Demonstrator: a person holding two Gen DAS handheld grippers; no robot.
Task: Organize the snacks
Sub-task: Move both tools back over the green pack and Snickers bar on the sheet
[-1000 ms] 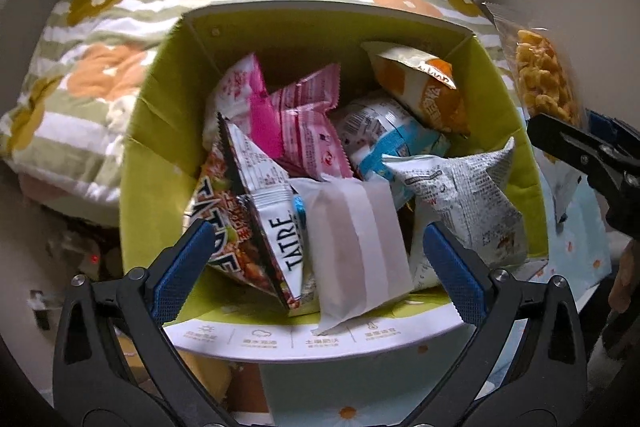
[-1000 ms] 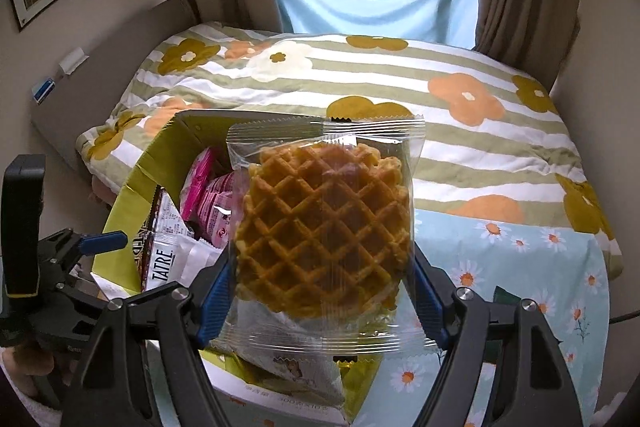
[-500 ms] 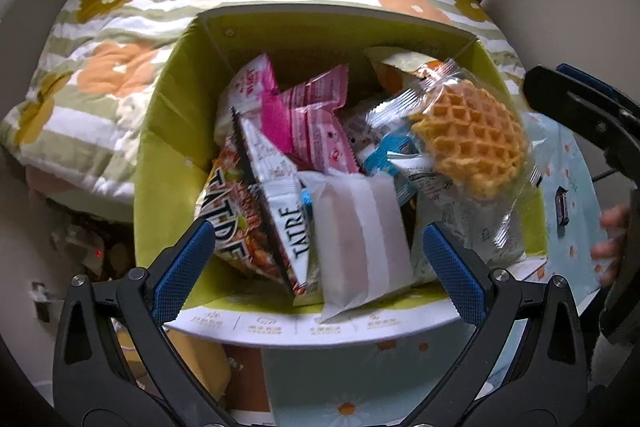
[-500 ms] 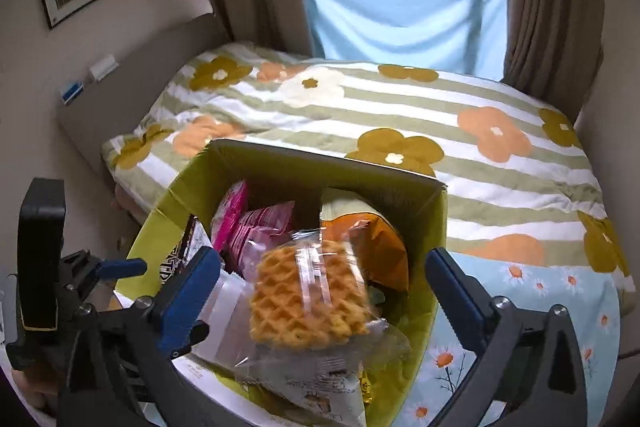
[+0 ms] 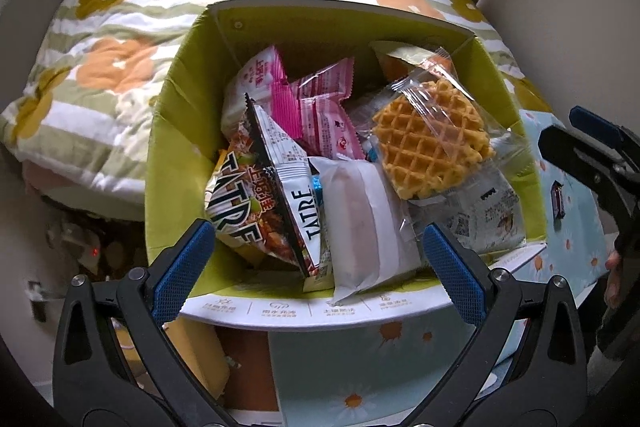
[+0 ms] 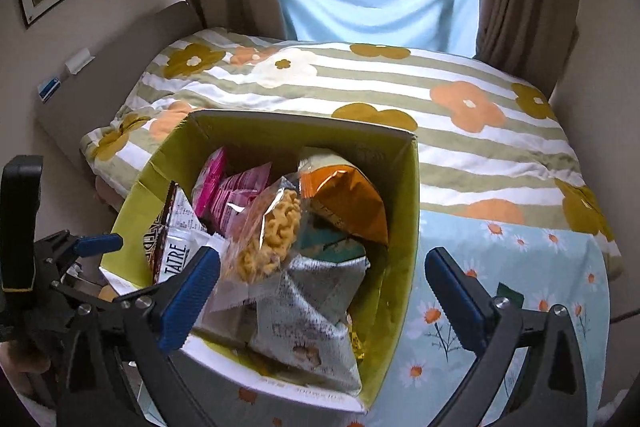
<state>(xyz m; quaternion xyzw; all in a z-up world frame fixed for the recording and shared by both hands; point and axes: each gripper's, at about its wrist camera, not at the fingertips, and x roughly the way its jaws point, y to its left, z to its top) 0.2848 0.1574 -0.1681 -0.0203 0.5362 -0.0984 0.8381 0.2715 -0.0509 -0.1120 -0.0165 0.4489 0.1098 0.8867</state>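
Note:
A green-lined cardboard box (image 5: 172, 147) (image 6: 404, 267) holds several snack packs. A wrapped waffle (image 5: 430, 139) (image 6: 270, 241) lies loose on top of them, at the box's right in the left wrist view. Around it are a TATRE chip bag (image 5: 260, 203), pink packs (image 5: 324, 107), a white pouch (image 5: 364, 219), an orange bag (image 6: 344, 203) and a grey bag (image 6: 304, 323). My right gripper (image 6: 322, 301) (image 5: 592, 163) is open over the box's near right corner, nothing between its fingers. My left gripper (image 5: 316, 269) stands open at the box's near rim, empty.
The box sits on a table with a blue daisy cloth (image 6: 520, 287). A small dark wrapped snack (image 5: 557, 201) and a dark green item (image 6: 509, 294) lie on the cloth, right of the box. A striped floral bed (image 6: 400, 87) lies behind, with curtains and a window.
The right gripper's jaws opened and the waffle pack dropped from them into the box, where it now lies on the other snacks. The right gripper drew back a little. The left gripper stayed put.

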